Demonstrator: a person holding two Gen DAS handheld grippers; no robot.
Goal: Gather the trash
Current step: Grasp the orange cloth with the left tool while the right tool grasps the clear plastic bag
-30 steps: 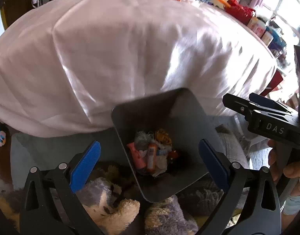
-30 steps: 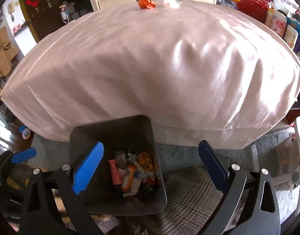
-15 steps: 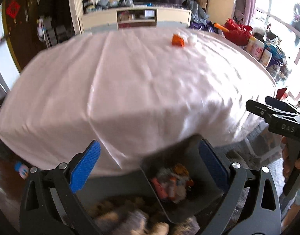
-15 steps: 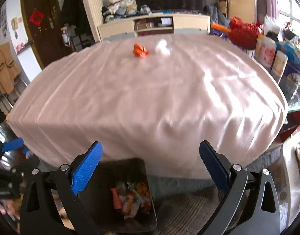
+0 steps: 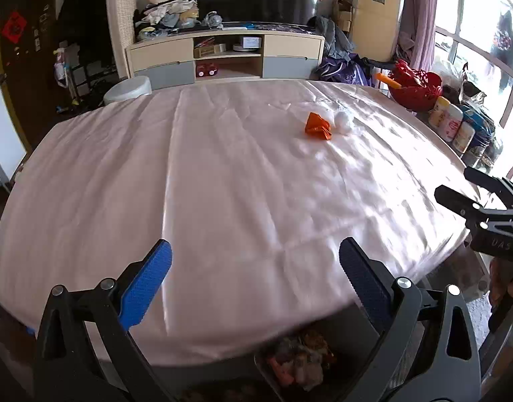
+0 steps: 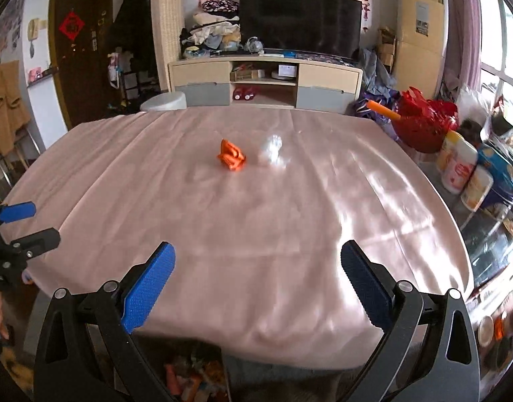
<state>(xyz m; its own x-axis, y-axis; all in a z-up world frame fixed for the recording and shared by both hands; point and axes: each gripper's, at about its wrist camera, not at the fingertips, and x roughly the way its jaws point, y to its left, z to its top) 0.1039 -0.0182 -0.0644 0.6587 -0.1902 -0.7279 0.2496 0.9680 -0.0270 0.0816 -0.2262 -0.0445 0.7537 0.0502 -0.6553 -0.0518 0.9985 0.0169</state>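
Two scraps of trash lay on the pink-clothed table, both grippers empty near its front edge.

The orange crumpled wrapper (image 6: pixel 232 155) and the white wad (image 6: pixel 271 149) sat just beside each other, toward the table's (image 6: pixel 256 234) far edge, the wad nearer the right edge. The left gripper (image 5: pixel 254 278) and the right gripper (image 6: pixel 256 278) both hovered over the front edge with jaws spread wide, holding nothing, well apart from both scraps. Below the front edge stood the dark bin (image 5: pixel 266 373), partly hidden by the cloth's overhang, with mixed litter (image 5: pixel 298 363) inside it. Red bags (image 6: pixel 424 117) and canisters (image 6: pixel 457 164) stood beyond the right edge.
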